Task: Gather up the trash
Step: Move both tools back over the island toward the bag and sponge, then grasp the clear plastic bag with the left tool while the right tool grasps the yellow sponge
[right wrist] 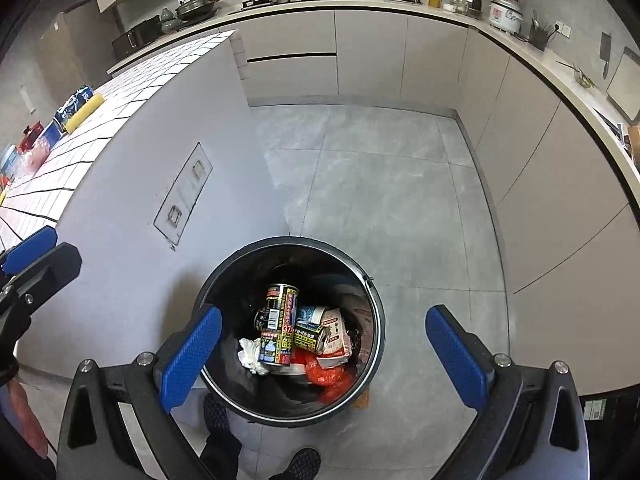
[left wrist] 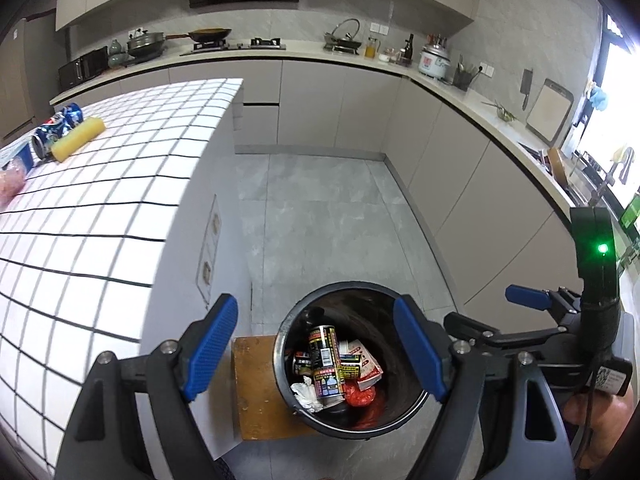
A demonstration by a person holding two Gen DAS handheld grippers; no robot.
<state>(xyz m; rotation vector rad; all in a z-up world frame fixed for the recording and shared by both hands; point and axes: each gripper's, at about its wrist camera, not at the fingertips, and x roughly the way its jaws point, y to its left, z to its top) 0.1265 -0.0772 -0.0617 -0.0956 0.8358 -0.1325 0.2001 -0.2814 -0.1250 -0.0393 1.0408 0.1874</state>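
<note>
In the left wrist view, the left gripper (left wrist: 316, 350) hung open and empty over the black bin (left wrist: 352, 364); a blue can (left wrist: 52, 132) waited on the tiled counter (left wrist: 120, 208). In the right wrist view, the right gripper (right wrist: 324, 354) was also open, holding nothing. Better to go to the counter next, keeping the fingers wide.

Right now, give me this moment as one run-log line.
left gripper: open, empty | right gripper: open, empty | both above trash bin | bin holds cans, wrappers | blue can, yellow roll remain on tiled counter

Open grey floor (right wrist: 380, 184) beyond the bin (right wrist: 372, 344), tiled counter (left wrist: 100, 208) flanking left, cabinets (right wrist: 540, 208) right.
</note>
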